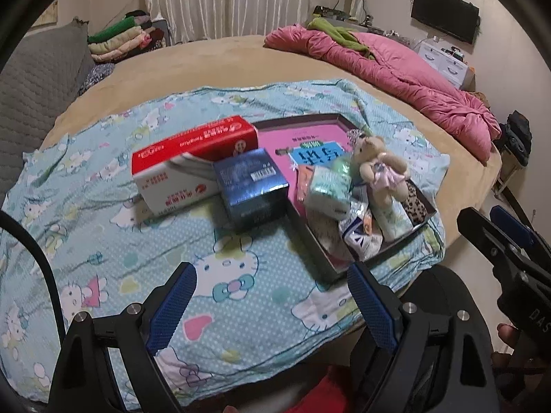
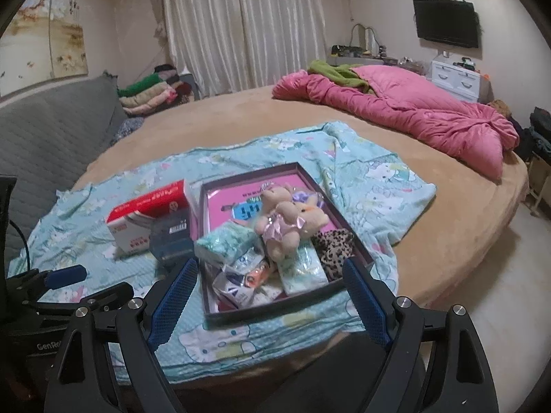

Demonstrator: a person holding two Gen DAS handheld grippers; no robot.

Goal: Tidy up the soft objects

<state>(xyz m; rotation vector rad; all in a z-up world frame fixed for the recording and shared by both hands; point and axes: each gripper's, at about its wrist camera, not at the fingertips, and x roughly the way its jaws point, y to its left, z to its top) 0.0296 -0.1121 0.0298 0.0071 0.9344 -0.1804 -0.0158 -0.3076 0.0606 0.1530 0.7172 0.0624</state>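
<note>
- Both the left hand-held gripper [image 1: 272,304] and the right hand-held gripper [image 2: 268,299] are seen spread wide with nothing between the blue pads; both are poised above the near edge of the bed.
- The task's soft things are heaped in the shallow dark-rimmed cardboard tray [image 2: 287,297] on the pale-blue cartoon-cat printed sheet [image 1: 103,241]: a beige plush teddy bear in a pink dress [image 2: 287,225], a mint-green soft tissue pack [image 2: 224,242], and a leopard-print fabric piece [image 2: 335,249].
- Left of the tray, a red-and-white tissue carton [image 1: 193,165] and a dark-blue glossy box [image 1: 253,187] are seen touching.
- Risk, judged: the heap is loose; pulling the bear could drag neighbouring packs over the rim.
- Risk, judged: the tray sits near the bed edge and could slide off if nudged.
- Carton and tray-bottom print is blurred and inverted; only "GenRo" on the left gripper's body is legible in the right wrist view.
</note>
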